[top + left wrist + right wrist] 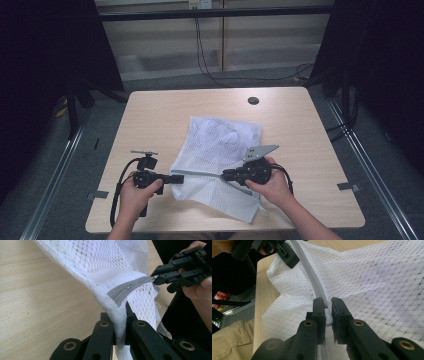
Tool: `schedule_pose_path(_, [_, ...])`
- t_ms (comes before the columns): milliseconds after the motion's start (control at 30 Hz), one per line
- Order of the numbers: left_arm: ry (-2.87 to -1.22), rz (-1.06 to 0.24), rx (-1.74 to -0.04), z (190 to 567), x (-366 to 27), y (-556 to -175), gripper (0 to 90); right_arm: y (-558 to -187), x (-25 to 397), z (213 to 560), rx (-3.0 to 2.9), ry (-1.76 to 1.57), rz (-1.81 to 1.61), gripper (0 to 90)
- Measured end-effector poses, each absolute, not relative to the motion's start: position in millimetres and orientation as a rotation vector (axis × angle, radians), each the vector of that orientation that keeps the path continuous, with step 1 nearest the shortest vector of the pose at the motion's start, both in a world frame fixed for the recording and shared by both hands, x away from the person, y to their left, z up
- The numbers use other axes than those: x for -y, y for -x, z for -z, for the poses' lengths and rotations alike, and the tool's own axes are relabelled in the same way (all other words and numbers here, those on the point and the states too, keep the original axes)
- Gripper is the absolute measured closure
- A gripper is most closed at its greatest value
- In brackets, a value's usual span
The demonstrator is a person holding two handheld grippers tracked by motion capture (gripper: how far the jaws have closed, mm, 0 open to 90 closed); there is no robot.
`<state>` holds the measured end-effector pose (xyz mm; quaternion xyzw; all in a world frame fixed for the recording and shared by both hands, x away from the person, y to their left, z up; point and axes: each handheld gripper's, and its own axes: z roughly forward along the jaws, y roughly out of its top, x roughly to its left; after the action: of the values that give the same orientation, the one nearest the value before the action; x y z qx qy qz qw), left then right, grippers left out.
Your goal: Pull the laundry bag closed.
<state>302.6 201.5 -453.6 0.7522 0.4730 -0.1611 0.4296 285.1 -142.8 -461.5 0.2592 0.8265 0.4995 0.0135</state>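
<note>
Currently | left gripper (120,322) clamps mesh laundry bag (220,145) edge | right gripper (327,315) pinches zipper pull (328,317) | risk: pull slips out if tension drops.

We see a light wooden table (150,115) with rounded corners and a small dark round cap (253,100) near its far edge. It stands on a grey floor (240,80). Metal rails (55,175) run along the floor on both sides of the table. Black curtains (45,50) hang at left and right. Behind, we see a pale panelled wall (165,35), a dark bar (215,13) across it, and black cables (205,60) trailing down to the floor.
</note>
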Motion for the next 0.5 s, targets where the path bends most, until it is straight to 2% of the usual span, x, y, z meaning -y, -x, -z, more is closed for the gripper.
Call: schedule_pose_path(500, [-1.890,0.406,-1.180,453.9,-196.7,-305.1,90.0,-282.5,147.6,462.5,-2.563,-0.820,-1.556,82.0])
